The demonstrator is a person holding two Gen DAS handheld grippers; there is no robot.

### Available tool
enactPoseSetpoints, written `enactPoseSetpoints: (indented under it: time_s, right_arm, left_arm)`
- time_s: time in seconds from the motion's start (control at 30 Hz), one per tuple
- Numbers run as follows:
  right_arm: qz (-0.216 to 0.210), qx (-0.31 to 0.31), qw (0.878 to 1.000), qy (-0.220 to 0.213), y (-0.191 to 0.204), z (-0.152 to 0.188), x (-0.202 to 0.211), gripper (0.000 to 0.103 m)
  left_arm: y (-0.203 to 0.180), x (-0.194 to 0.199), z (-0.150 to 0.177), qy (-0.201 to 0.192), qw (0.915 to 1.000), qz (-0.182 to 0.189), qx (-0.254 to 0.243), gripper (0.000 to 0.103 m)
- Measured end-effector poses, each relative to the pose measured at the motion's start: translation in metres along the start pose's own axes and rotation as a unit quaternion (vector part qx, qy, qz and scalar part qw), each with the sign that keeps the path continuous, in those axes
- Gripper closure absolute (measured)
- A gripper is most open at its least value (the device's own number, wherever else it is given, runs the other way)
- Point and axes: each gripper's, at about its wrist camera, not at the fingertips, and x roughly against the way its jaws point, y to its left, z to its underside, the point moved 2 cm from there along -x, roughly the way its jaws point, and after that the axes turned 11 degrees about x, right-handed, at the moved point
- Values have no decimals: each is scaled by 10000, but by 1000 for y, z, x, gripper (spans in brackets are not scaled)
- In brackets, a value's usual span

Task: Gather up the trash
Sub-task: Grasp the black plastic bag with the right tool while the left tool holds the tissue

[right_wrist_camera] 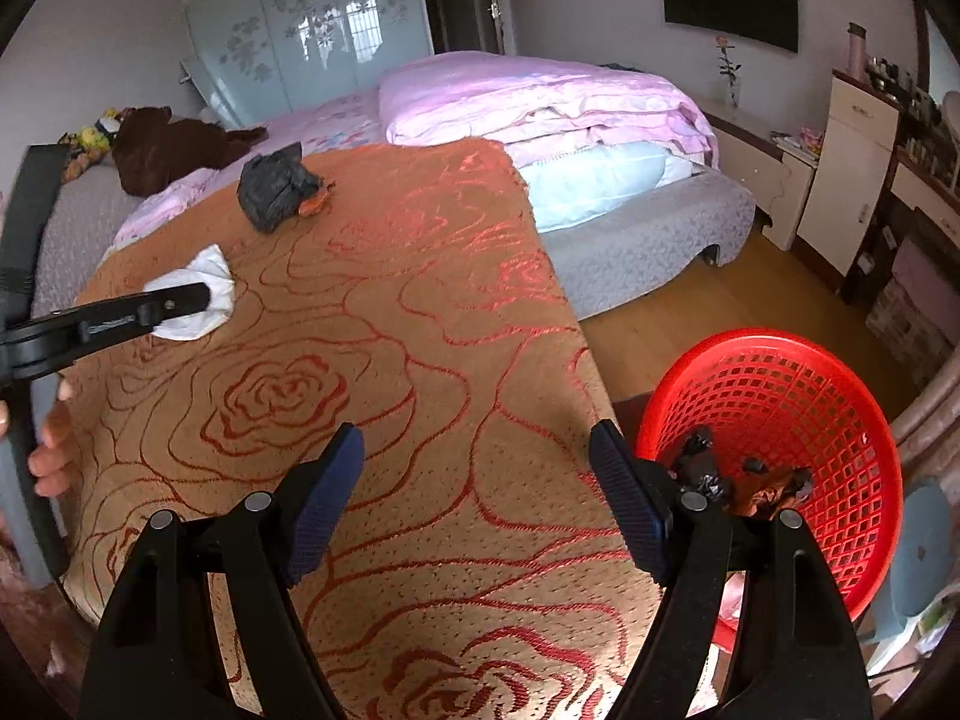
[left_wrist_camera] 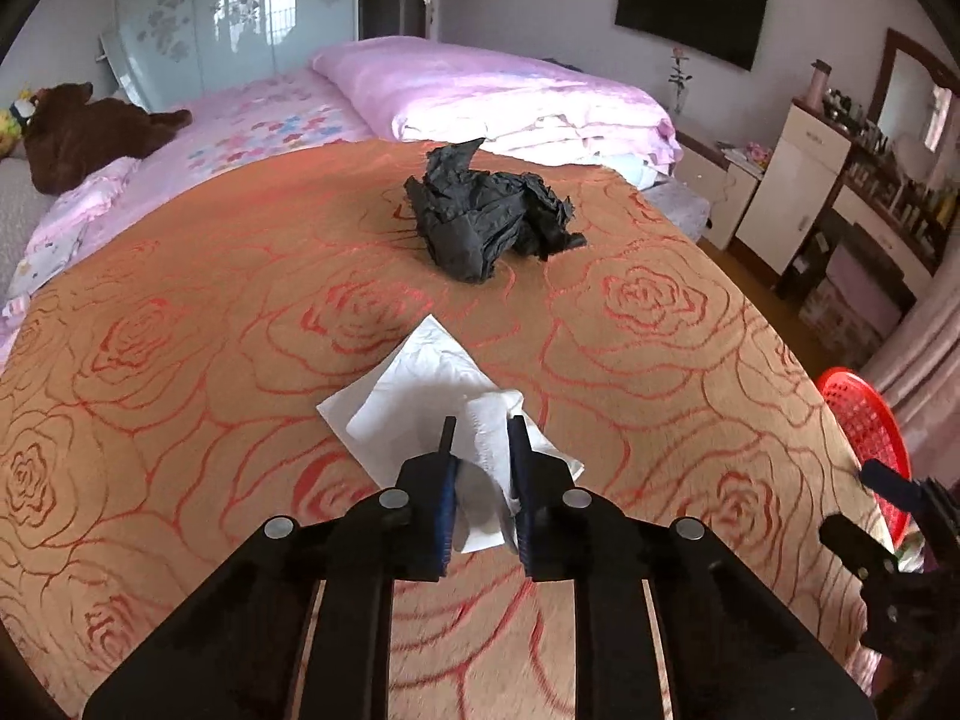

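White tissue (left_wrist_camera: 432, 402) lies crumpled on the orange rose-pattern blanket (left_wrist_camera: 210, 324), and the left gripper (left_wrist_camera: 480, 438) has its jaws narrowed onto the near edge of it, paper pinched between the blue pads. Most of the tissue spreads out ahead of the left fingertips, flat on the blanket. Further ahead of that gripper, well apart from the tissue, sits a crumpled black plastic bag (left_wrist_camera: 486, 216), near the folded pink quilt (left_wrist_camera: 504, 96). Right gripper (right_wrist_camera: 477, 450) hovers over the blanket edge with jaws wide, nothing between the pads. Just right of its right finger is the red mesh basket (right_wrist_camera: 840, 396), standing off the bed's side, with some dark scraps and a brownish piece in it; what they are is unclear. In the right wrist view the left gripper comes in from the left, its tip on the tissue, black bag beyond it. A hand (right_wrist_camera: 51, 450) grips the left tool at the frame's left edge. Brown plush toy (left_wrist_camera: 90, 132) lies far ahead-left of the left gripper.
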Motion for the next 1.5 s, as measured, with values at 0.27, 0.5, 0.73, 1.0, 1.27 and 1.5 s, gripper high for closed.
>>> enactPoseSetpoints:
  time_s: [0.27,0.5,0.73,1.0,1.27,1.5]
  right_arm:
    - [207,301,9993,11,11,3,-4,25]
    - [327,235,9992,84,11,4,-6,9]
    - [389,100,9990,175,10,4,-8,7]
    - [425,24,9984,362,11,1,-9,7]
    - [411,477,9980,54,25,-47,-15,7]
    - [-23,782,9969,-107,50,-119,-54,7]
  left_arm:
    - [16,14,13,-89,9999,-108,87,89]
    - [21,10,15,-67,9996,-44,255,88]
    - [24,12,17,-86,9994,-20,336,88]
    - [22,13,19,-137,9993,-47,351,88]
    - [26,14,21,-158,9990,11,429,88]
    - [27,15,22,-180,9988,23,450,88]
